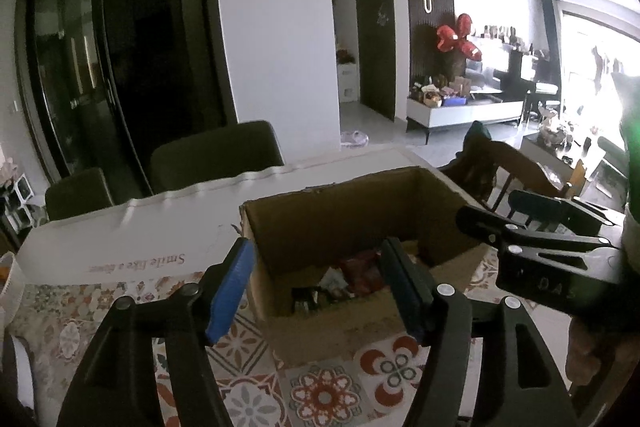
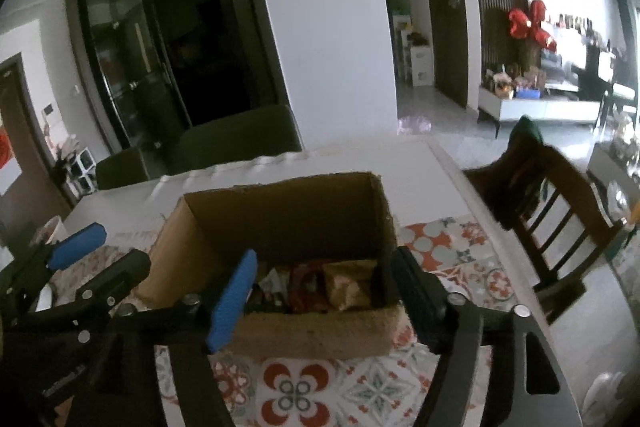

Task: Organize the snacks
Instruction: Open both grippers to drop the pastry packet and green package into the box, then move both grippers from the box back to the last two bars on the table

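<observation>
An open brown cardboard box (image 1: pixel 340 215) (image 2: pixel 288 219) stands on the patterned tablecloth, with several snack packets (image 1: pixel 356 275) (image 2: pixel 320 285) lying in its bottom. My left gripper (image 1: pixel 320 291) hovers at the box's near side, open, with nothing gripped between its blue pads. My right gripper (image 2: pixel 324 301) is also open and empty, its fingers straddling the near wall of the box. Each gripper shows in the other's view: the right gripper (image 1: pixel 492 207) beside the box's right corner, the left gripper (image 2: pixel 96 263) at the box's left.
A long white box (image 1: pixel 120 235) with printed lettering lies behind and left of the cardboard box. Dark upholstered chairs (image 1: pixel 216 155) stand at the table's far side, and a wooden chair (image 2: pixel 552 211) at its right end. The tablecloth (image 2: pixel 304 387) covers the near table.
</observation>
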